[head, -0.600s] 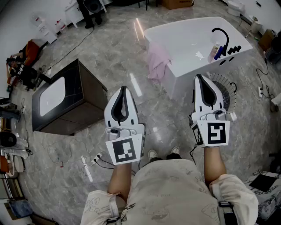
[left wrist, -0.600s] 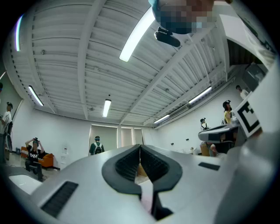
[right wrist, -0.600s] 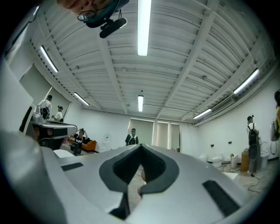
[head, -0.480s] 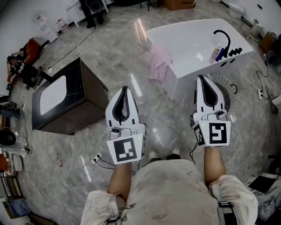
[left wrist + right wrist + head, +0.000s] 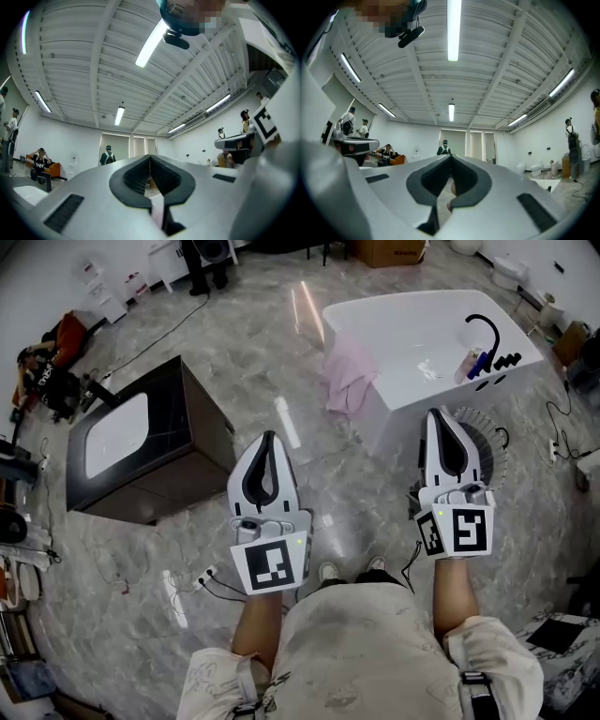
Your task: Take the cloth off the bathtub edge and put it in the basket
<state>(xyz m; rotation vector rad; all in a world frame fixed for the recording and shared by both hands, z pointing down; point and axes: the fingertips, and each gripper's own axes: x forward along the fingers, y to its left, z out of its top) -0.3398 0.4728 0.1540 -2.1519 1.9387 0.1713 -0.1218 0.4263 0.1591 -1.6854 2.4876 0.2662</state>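
The white bathtub [image 5: 403, 343] stands at the far right of the room on the grey marbled floor [image 5: 234, 352]. A curved black tap [image 5: 483, 326] rises at its right end, and a couple of small bottles [image 5: 472, 362] stand beside the tap on the rim. Just in front of the tub's near wall sits the round, ribbed basket [image 5: 489, 442]. The right gripper [image 5: 438, 416] covers most of it, so I cannot tell what is inside. Over on the left is a dark cabinet [image 5: 187, 442] with a white basin set into its top.

The cloth [image 5: 349, 381] is pale pink and soft-looking. It is draped in loose folds over the left edge of the tub and hangs down the outer wall, bunched and uneven, with its lower end near the floor. It is well apart from the basket and from both grippers.

The person stands near me with both arms held forward, a gripper in each hand and both tipped slightly upward. The left gripper [image 5: 269, 439] is over bare floor between the cabinet and the tub. Its fingers [image 5: 129, 177] are pressed together at the tips with nothing caught between them. The right gripper's fingers [image 5: 426, 180] are likewise closed on nothing. People stand and sit along the far walls under long ceiling lights.
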